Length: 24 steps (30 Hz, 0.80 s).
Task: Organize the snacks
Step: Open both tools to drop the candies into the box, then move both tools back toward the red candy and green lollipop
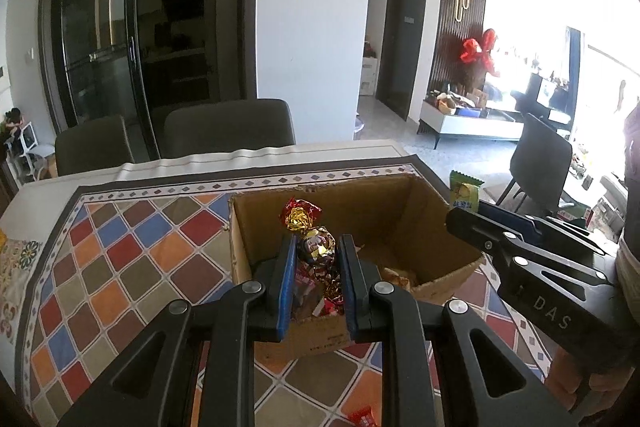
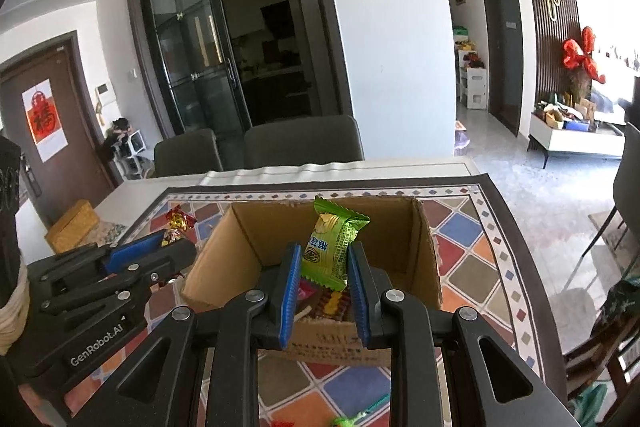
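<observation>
An open cardboard box [image 1: 404,211] [image 2: 256,231] stands on the patterned tablecloth, with several wrapped snacks at its bottom. My left gripper [image 1: 318,247] is shut on a red-and-gold foil candy [image 1: 310,231] and holds it above the box's near side; it shows at the left in the right wrist view [image 2: 160,247]. My right gripper [image 2: 324,259] is shut on a green snack packet [image 2: 330,243] above the box's near edge. The right gripper and the packet [image 1: 464,193] also show at the box's right side in the left wrist view.
The colourful checked tablecloth [image 1: 132,259] covers the table. A red wrapper [image 1: 362,417] lies near the front edge, and green and red wrappers [image 2: 352,419] show low in the right wrist view. Two grey chairs [image 1: 228,127] stand behind the table. A yellow box [image 2: 76,225] sits far left.
</observation>
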Motion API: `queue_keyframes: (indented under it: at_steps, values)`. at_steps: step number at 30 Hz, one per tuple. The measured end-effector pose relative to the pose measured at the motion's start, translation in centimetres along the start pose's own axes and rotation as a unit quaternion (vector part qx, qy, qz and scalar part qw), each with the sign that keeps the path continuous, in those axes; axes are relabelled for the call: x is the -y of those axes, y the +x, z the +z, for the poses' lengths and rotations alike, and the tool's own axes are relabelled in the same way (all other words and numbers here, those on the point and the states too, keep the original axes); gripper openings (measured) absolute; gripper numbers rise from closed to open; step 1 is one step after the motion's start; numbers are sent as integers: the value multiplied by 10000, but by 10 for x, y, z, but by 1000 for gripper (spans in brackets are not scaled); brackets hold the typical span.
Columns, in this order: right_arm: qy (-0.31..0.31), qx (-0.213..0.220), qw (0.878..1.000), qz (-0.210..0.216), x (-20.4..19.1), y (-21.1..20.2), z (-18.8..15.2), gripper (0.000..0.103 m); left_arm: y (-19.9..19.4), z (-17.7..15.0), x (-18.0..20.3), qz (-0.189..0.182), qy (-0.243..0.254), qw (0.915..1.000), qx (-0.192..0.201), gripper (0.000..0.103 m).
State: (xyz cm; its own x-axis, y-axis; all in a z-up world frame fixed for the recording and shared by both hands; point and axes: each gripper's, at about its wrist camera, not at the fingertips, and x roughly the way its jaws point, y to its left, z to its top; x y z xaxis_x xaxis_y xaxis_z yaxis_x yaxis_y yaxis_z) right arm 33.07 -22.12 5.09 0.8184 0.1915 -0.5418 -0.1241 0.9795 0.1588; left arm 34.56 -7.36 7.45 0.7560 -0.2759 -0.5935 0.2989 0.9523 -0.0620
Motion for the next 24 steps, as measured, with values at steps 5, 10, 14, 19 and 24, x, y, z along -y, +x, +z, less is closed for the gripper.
queue_keyframes:
  at_steps: [5, 10, 14, 19, 24]
  values:
    - [-40, -109, 9999, -111, 4, 13, 2, 25, 17, 6, -3, 55, -15, 9999, -105, 22]
    - [13, -250, 9995, -183, 7, 27, 3, 25, 28, 12, -3, 144, 4, 9996, -245, 23]
    - [137, -361, 9990, -207, 12, 33, 4, 36, 29, 12, -2, 229, 43, 9994, -243, 37]
    - [149, -395, 9989, -219, 14, 32, 1, 39, 22, 7, -1, 243, 49, 9995, -213, 38]
    - [27, -292, 9994, -160, 7, 18, -5, 40, 9, 2, 4, 228, 111, 9996, -96, 38]
